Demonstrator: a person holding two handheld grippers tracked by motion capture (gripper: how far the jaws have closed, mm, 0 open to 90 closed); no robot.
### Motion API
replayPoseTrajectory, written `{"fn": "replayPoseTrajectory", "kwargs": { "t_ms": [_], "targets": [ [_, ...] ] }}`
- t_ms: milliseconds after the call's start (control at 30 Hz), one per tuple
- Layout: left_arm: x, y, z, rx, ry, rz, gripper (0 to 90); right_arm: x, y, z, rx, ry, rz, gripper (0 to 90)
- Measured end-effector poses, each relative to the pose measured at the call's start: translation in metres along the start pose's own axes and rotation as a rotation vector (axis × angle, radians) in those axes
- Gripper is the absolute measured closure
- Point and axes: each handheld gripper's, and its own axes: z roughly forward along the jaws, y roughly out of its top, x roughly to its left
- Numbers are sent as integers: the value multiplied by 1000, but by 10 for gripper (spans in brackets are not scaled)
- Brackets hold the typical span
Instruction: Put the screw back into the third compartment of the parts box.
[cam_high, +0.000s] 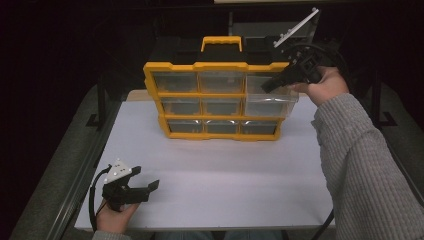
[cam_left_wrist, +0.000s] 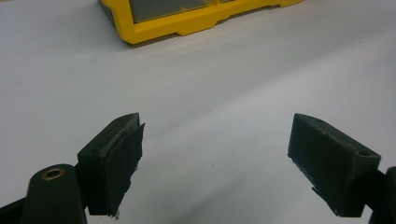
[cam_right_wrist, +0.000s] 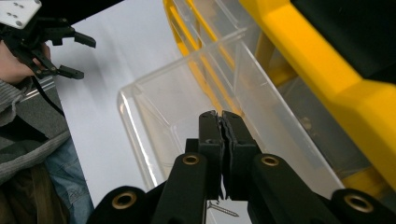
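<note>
A yellow organiser (cam_high: 220, 65) with clear drawers stands upright at the back of the white table (cam_high: 225, 175). Its top right clear drawer (cam_high: 270, 106) is pulled out and tilts down. My right gripper (cam_high: 264, 88) is shut, with its tips over that drawer's open inside (cam_right_wrist: 154, 107). In the right gripper view the right gripper (cam_right_wrist: 222, 114) has its jaws pressed together with nothing visible between them. A small screw (cam_right_wrist: 223, 208) lies in the drawer below them. My left gripper (cam_high: 146, 177) rests open near the table's front left corner, far from the organiser (cam_left_wrist: 187, 21), with nothing between its jaws.
The organiser's yellow carry handle (cam_high: 221, 43) sticks up at the back. Dark metal frame bars (cam_high: 101, 100) run along the table's left side. A grey knitted sleeve (cam_high: 365, 165) reaches across the right of the table.
</note>
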Motion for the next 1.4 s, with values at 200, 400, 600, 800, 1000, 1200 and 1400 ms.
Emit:
{"fn": "replayPoseTrajectory", "kwargs": {
  "t_ms": [200, 400, 600, 800, 1000, 1200, 1400],
  "targets": [
    [0, 0, 0, -3, 0, -2, 172, -3, -3, 6, 15, 3, 4, 859],
    [0, 0, 1, -5, 0, -4, 172, -3, -4, 3, -8, 1, 0, 817],
    [0, 0, 1, -3, 0, -2, 172, -1, -6, -9, -36, -5, 7, 805],
    [-2, 0, 1, -6, 0, -22, 172, 3, -6, -25, -58, -19, -1, 794],
    [-1, 0, 0, 4, 1, -9, 172, 9, -10, -43, -79, -42, -10, 772],
    [-2, 0, 0, 3, 2, -10, 172, 15, -18, -61, -98, -58, -8, 753],
    [-1, 0, 0, 0, 1, -11, 172, 20, -29, -76, -112, -71, -13, 738]
  ]
}}
